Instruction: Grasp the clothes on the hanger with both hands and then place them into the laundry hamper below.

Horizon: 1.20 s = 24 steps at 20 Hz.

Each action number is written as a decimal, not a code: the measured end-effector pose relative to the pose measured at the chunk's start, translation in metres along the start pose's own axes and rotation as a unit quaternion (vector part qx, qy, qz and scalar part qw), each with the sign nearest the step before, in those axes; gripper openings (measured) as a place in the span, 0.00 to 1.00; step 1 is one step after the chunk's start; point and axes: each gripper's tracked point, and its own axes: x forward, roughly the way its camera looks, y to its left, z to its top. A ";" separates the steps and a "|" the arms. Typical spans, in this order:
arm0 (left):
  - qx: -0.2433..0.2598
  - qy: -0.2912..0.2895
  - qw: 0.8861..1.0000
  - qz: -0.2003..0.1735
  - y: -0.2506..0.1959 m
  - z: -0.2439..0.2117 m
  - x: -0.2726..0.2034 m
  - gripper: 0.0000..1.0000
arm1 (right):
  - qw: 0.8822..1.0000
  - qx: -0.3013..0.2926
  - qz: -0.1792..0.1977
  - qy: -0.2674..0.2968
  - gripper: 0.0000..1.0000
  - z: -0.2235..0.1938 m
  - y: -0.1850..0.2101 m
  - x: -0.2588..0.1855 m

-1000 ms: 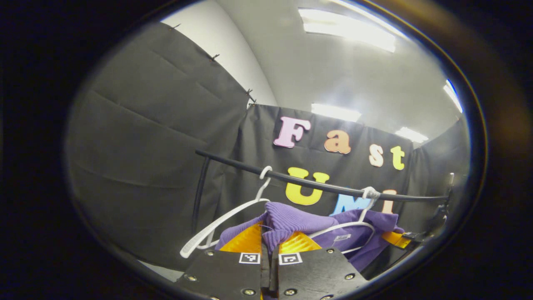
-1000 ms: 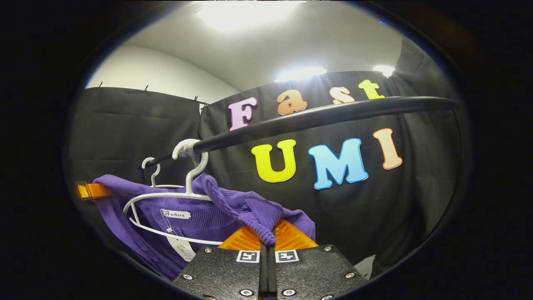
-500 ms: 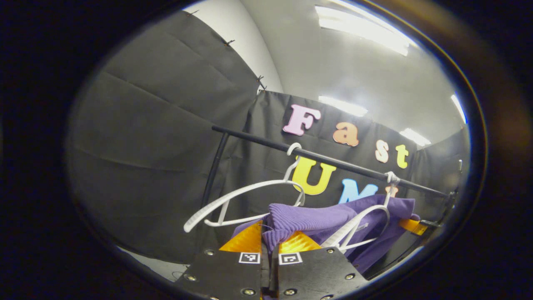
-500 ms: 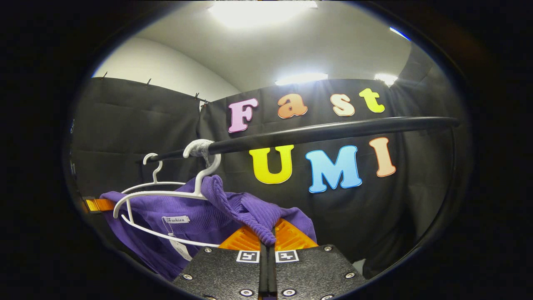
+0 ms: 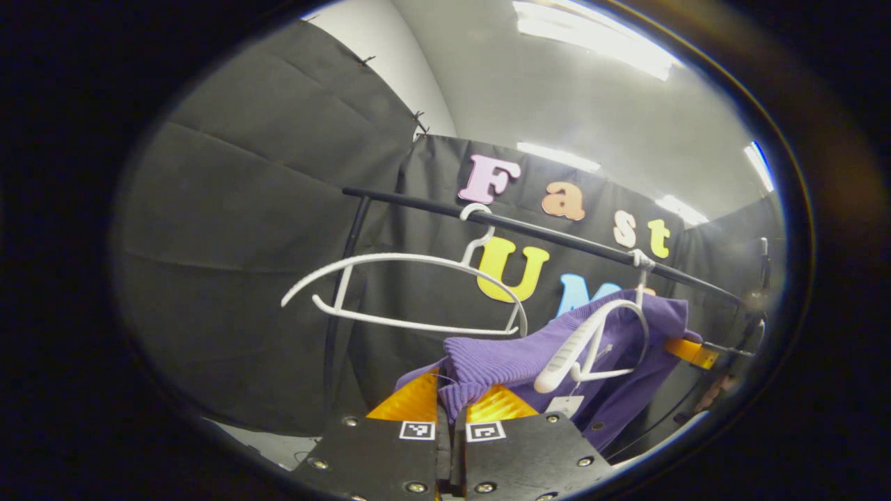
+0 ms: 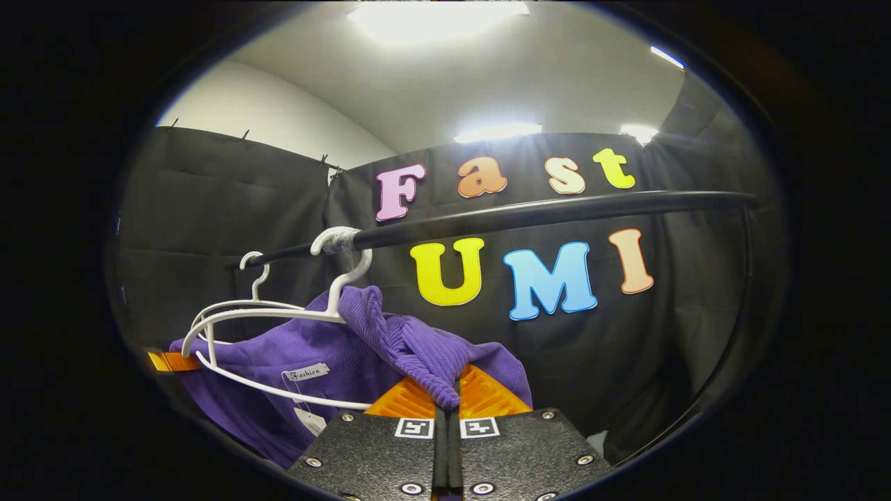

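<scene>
In the left gripper view we find the left gripper [image 5: 447,407] at the bottom centre of the frame, its two orange fingers [image 5: 414,402] pressed together on a ribbed fold of the purple garment [image 5: 515,358]. The cloth bulges out just above the fingertips and runs toward the right of the frame, where it hangs around a white hanger [image 5: 592,334] hooked on the black rail [image 5: 543,233]. The near arm of that hanger sticks out bare in front of the cloth. A second white hanger [image 5: 404,285], bare, hangs from the same rail at centre frame, to the left of the garment. At the right edge we note the orange finger of the other gripper against the far end of the cloth.

In the right gripper view the right gripper [image 6: 447,403] sits at the bottom centre, likewise clamped on a purple fold, both orange fingers [image 6: 487,396] bearing on it. The purple garment [image 6: 334,355] spreads to the lower left of the frame, its neck label and a hang tag facing us, its collar against the neck of the white hanger [image 6: 278,316]. The black rail [image 6: 529,212] crosses the middle of the frame. The bare hanger [image 6: 256,278] hangs behind, left of centre. We cannot tell how much of the cloth still bears on the hanger.
</scene>
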 end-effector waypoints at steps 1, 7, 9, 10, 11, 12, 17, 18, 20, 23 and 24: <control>-0.002 0.004 1.000 0.000 -0.003 -0.005 -0.002 0.01 | 1.000 0.000 0.001 -0.001 0.00 0.000 0.000 0.001; -0.015 0.011 1.000 0.006 -0.032 -0.024 -0.008 0.01 | 1.000 0.006 0.007 -0.004 0.00 0.003 -0.013 0.010; -0.011 0.009 1.000 0.009 -0.045 -0.029 -0.004 0.01 | 1.000 0.007 0.005 -0.006 0.00 0.005 -0.027 0.017; -0.010 0.007 1.000 0.008 -0.053 -0.029 -0.001 0.01 | 1.000 0.009 0.004 -0.007 0.00 0.004 -0.034 0.020; -0.009 0.003 1.000 0.007 -0.062 -0.028 0.001 0.01 | 1.000 0.010 0.004 -0.007 0.00 0.005 -0.040 0.022; -0.008 -0.001 1.000 0.008 -0.068 -0.028 0.003 0.06 | 1.000 0.012 0.004 -0.007 0.00 0.004 -0.047 0.023; 0.001 -0.002 1.000 0.020 -0.097 -0.033 0.016 0.01 | 1.000 0.009 0.003 -0.024 0.00 0.012 -0.080 0.031; 0.002 0.001 1.000 0.022 -0.103 -0.035 0.017 0.01 | 1.000 0.007 -0.002 -0.026 0.00 0.013 -0.088 0.032; 0.001 0.003 1.000 0.024 -0.114 -0.042 0.021 0.06 | 1.000 0.009 -0.005 -0.030 0.00 0.014 -0.106 0.035; 0.008 0.007 0.999 0.033 -0.128 -0.049 0.027 0.01 | 1.000 0.013 -0.002 -0.025 0.00 0.009 -0.127 0.041; 0.010 0.008 0.999 0.036 -0.138 -0.052 0.026 0.01 | 1.000 0.010 -0.001 -0.025 0.00 0.007 -0.133 0.041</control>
